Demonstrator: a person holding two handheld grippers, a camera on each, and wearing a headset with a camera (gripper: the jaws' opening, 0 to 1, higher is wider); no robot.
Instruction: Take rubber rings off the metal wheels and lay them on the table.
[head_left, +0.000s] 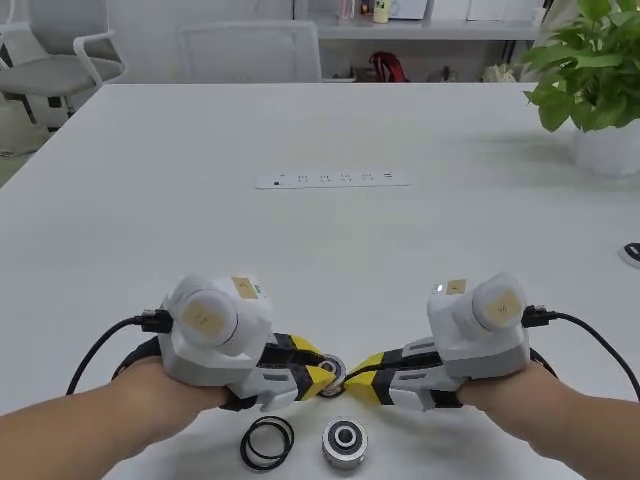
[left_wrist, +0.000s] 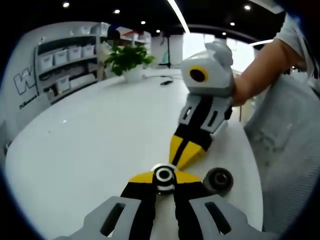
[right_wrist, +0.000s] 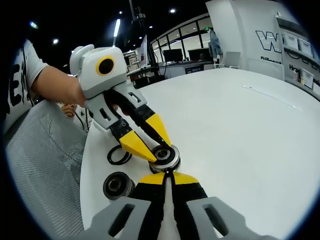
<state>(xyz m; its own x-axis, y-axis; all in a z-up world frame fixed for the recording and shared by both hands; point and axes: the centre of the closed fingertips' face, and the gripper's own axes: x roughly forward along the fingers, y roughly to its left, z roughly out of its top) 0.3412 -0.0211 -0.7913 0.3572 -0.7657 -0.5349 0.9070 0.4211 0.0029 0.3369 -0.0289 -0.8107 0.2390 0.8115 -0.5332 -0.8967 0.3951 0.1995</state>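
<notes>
Head view shows both grippers meeting low in the centre of the frame over the white table, with a small silver metal wheel caught between them. The left gripper is closed on that wheel, its yellow tips clamping it from 2 sides, as the right gripper view makes plain. The right gripper has its jaws drawn together to a point that touches the wheel's rim; whether it has nipped the dark rubber ring around the wheel I cannot tell. At the bottom edge lie loose black rubber rings on the left and a second metal wheel just right of them. The step in hand looks to be peeling the ring off the held wheel. To do it well, the left grip should be firm on the wheel while leaving the rim free, and the right tips should catch just the rubber's edge and roll it sideways off, then lay it beside the loose rings.
</notes>
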